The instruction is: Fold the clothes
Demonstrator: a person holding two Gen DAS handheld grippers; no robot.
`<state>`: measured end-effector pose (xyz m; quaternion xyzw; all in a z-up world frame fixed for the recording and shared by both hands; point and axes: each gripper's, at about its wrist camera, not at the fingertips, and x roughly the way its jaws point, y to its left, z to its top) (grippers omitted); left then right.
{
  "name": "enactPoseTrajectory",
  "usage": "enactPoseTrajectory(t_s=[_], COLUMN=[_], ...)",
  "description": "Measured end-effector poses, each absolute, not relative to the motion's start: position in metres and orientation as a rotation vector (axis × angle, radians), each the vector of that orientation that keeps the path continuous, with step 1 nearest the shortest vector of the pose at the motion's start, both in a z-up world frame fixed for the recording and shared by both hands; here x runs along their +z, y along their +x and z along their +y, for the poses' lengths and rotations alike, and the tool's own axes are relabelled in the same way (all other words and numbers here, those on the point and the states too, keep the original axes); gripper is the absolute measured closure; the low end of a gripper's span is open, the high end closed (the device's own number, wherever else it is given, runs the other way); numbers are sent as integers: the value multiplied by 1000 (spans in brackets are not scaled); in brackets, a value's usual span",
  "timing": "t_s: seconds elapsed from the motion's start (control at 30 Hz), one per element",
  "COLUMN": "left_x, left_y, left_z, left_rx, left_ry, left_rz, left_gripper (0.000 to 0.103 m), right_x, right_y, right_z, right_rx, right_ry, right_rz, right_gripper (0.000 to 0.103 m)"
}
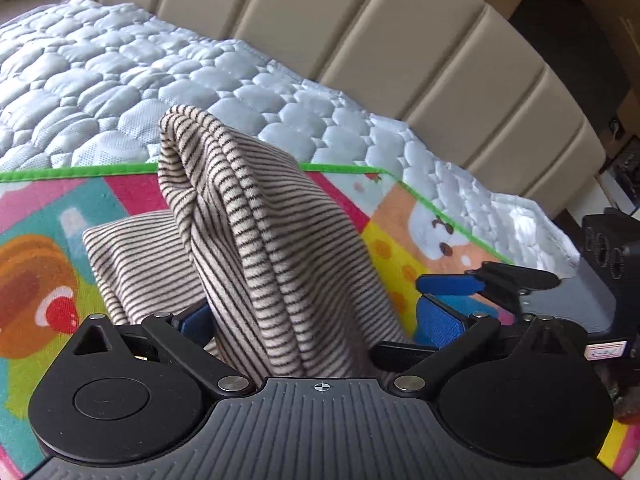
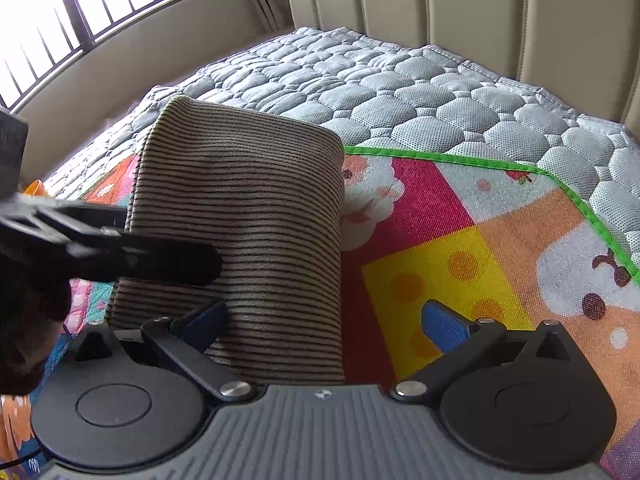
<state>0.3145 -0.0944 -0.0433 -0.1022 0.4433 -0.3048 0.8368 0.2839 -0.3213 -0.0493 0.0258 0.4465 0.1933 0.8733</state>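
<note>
A beige garment with thin dark stripes (image 1: 256, 240) lies folded on a colourful play mat (image 1: 36, 220). In the left wrist view its near part rises in a bunched fold between the fingers of my left gripper (image 1: 316, 320), whose blue pads stand wide apart. In the right wrist view the garment (image 2: 248, 216) runs back from my right gripper (image 2: 324, 324), whose jaws are also wide apart, the left pad (image 2: 208, 322) against the cloth. The other gripper's black finger (image 2: 132, 256) lies across the garment at the left. The right gripper also shows in the left wrist view (image 1: 472, 286).
The mat (image 2: 460, 248) with a green border lies on a quilted grey-white mattress (image 2: 400, 92). A beige padded headboard (image 1: 360, 40) stands behind. A barred window (image 2: 80, 4) is at the far left. Cardboard boxes (image 1: 600, 8) stand beyond the bed.
</note>
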Motion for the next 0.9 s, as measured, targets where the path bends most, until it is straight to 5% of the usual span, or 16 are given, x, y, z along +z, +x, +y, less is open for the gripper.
enactPoseTrajectory(t_s=[0.03,0.17,0.23,0.5,0.67,0.73,0.9], left_x=[-43,-46,-34,-39,-51,-55,-63], left_y=[311,300,300,296,300,301,306], left_z=[-94,-96,-83,-23,-5,-1,7], left_rx=[-640,-582,-568,-420,-426,-431,-435], left_ry=[-223,-193,-229,-312,-355,-365,-409], left_rz=[934,939,921,988,1010,1012,1024], left_gripper=[9,58,66,64,47,41,36], right_x=[-50,-47,-40,-34,-69,-77,-34], right_y=[285,285,283,296,304,302,304], right_z=[-323,-327,-327,-309,-288,-279,-280], right_rx=[405,421,442,511,571,637,693], right_ry=[66,107,118,182,291,340,316], right_rz=[937,931,900,890,1051,1108,983], right_gripper=[0,0,0,0,0,16,21])
